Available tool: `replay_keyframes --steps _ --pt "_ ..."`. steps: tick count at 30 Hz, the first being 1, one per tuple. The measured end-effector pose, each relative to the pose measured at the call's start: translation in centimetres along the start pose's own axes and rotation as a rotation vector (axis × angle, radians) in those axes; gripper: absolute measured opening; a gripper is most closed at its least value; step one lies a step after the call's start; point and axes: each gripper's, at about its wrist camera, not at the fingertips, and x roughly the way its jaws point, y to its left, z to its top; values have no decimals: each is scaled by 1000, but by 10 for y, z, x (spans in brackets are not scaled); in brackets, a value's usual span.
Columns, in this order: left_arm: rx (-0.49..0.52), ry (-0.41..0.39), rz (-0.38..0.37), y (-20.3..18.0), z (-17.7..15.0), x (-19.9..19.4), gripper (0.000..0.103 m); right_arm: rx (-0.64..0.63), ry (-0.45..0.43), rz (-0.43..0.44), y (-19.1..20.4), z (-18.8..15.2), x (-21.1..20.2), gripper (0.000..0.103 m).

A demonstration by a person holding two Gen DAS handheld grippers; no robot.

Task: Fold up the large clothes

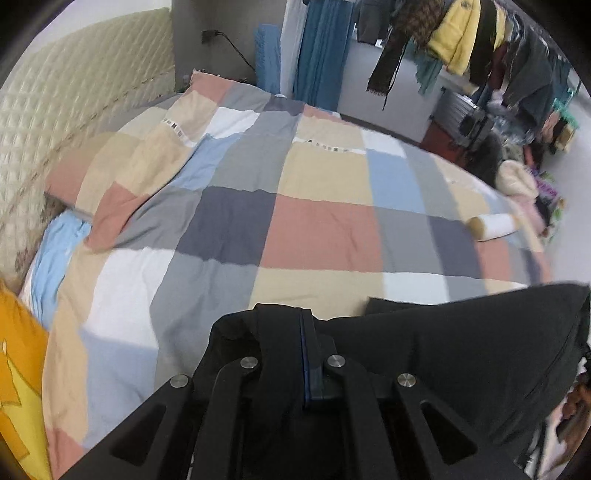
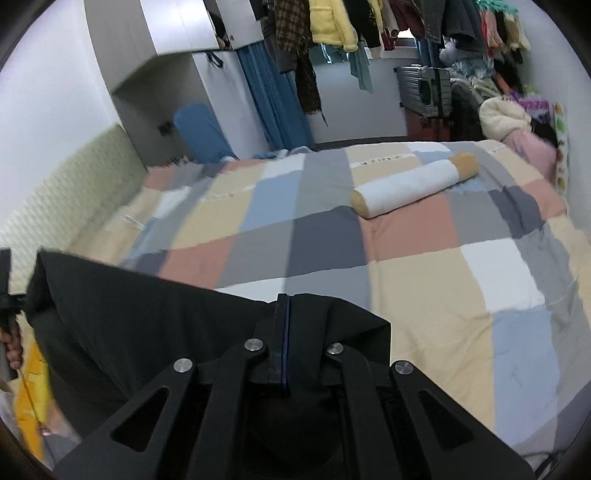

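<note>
A large black garment (image 1: 461, 343) hangs stretched between my two grippers above the near edge of the bed. My left gripper (image 1: 306, 325) is shut on one corner of it, with black cloth bunched around both fingers. In the right wrist view the same black garment (image 2: 140, 317) runs off to the left, and my right gripper (image 2: 283, 306) is shut on its other corner. Most of the garment drops below both cameras and is hidden. A hand (image 2: 13, 350) on the other gripper's handle shows at the left edge.
A checked quilt (image 1: 317, 229) in pink, grey, blue and beige covers the bed. A white and tan bolster (image 2: 413, 186) lies on its far right part. A padded headboard (image 1: 74, 96) is at left; hanging clothes (image 2: 332, 26) and a suitcase (image 2: 424, 88) stand beyond the bed.
</note>
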Motion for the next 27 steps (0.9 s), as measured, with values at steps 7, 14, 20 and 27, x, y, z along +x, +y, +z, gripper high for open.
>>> replay_keyframes --steps 7,14,20,27 --pt "25 44 40 -14 21 88 8 -44 72 -118 -6 -3 82 4" --pt "83 144 87 -27 24 157 9 -24 207 -132 -13 -15 151 4" --pt "62 163 61 -24 14 167 9 0 258 -114 -16 -25 168 4" --pt "40 132 -41 -6 -7 134 9 49 216 -47 -16 -30 139 5"
